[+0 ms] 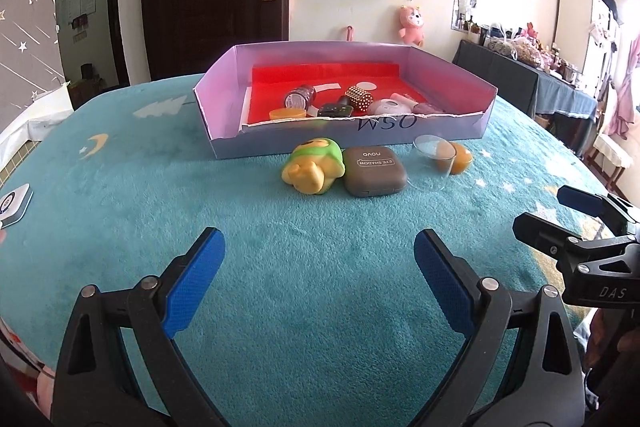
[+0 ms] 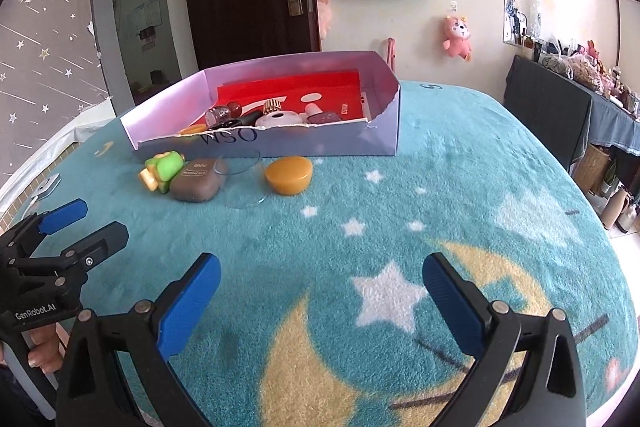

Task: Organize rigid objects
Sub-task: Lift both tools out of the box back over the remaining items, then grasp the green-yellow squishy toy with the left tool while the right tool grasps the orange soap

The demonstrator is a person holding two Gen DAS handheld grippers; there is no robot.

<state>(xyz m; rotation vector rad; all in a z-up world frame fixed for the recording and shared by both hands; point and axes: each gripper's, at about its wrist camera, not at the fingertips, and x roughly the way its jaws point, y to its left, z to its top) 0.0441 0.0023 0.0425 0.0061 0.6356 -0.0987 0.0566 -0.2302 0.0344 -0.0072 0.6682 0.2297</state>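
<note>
Left wrist view: the left gripper (image 1: 318,281) is held low over the teal star-and-moon blanket (image 1: 120,195), jaws spread wide, nothing between the blue pads (image 1: 196,283). Further ahead, the lilac cardboard box (image 1: 304,141) w/ red lining is seen; inside it are laid a dark round jar (image 1: 298,98), a gold studded cylinder (image 1: 358,95), a black compact (image 1: 335,110), an amber disc (image 1: 287,113), a white round case (image 1: 387,106) & a pink item (image 1: 429,108), all crowded near the front wall. Just in front of the box, on the blanket, a row is formed: green-and-yellow toy figure (image 1: 313,169), touching the grey-brown eye shadow compact (image 1: 374,171) to its right, then a clear plastic lid (image 1: 434,163) tilted up, w/ an amber soap puck (image 1: 460,159) seen partly through it. The right gripper (image 1: 554,215) is seen at the right edge, jaws parted, empty. A small white square device (image 1: 14,205) is seen at the far left edge.

Right wrist view: the right gripper (image 2: 320,301) is held released, wide apart, over the moon print. The left gripper (image 2: 90,223) is seen at left, parted, empty, w/ a hand (image 2: 42,349) on its grip. The toy figure (image 2: 162,171), compact (image 2: 198,185), clear lid (image 2: 242,183) & amber puck (image 2: 289,175) are seen outside the box (image 2: 320,143), near its front wall; puck is apart from the compact, lid between them
</note>
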